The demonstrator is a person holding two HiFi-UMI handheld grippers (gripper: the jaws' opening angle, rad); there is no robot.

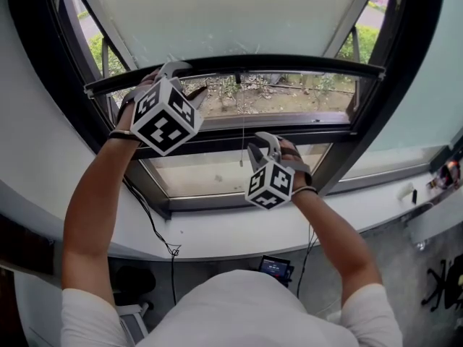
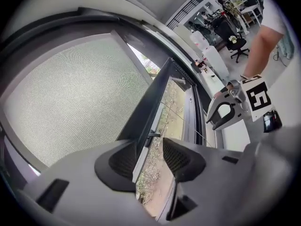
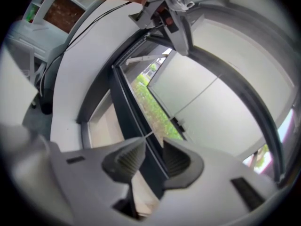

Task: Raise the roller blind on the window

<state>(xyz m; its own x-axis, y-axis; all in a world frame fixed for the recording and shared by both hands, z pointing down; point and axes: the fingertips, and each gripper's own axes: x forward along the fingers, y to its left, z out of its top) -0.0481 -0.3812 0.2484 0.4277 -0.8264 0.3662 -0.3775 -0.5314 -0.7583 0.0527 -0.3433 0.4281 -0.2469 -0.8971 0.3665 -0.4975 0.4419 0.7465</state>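
**Both grippers at the blind, neither one clamped yet**

On my left gripper (image 2: 149, 143) the ribbed grey fingers (image 2: 123, 161) stand partly apart. The slim dark bottom rail (image 2: 149, 102) of the blind runs up out of the gap between them. Garden shows between the rail and the far pad, so I judge the jaws straddle the rail rather than pinch it. Whether the near pad touches it I cannot tell. The placement makes sense to me: a hold there would let me steady or lift the hem as the blind goes up.

On my right gripper (image 3: 154, 142) the fingers (image 3: 129, 159) leave a narrower gap, with nothing clamped in it. The thin pale pull cord (image 3: 151, 134) crosses just at their tips, which I read as lining up to take it.

Further out, the white translucent mesh roller blind (image 1: 231, 13) covers the upper part of the dark-framed window (image 1: 405, 71), with its rail lying across the pane. A good deal of blind is left to raise.

The head view gives what neither gripper camera does. It shows the cord hanging free just beside the right fingers, ending short of the white sill (image 1: 217, 233), and the left gripper high up at the rail's left end. Only the gripper views show the jaw gaps. The left one also shows the weave of the mesh and a black office chair (image 2: 237, 44) in the room behind.
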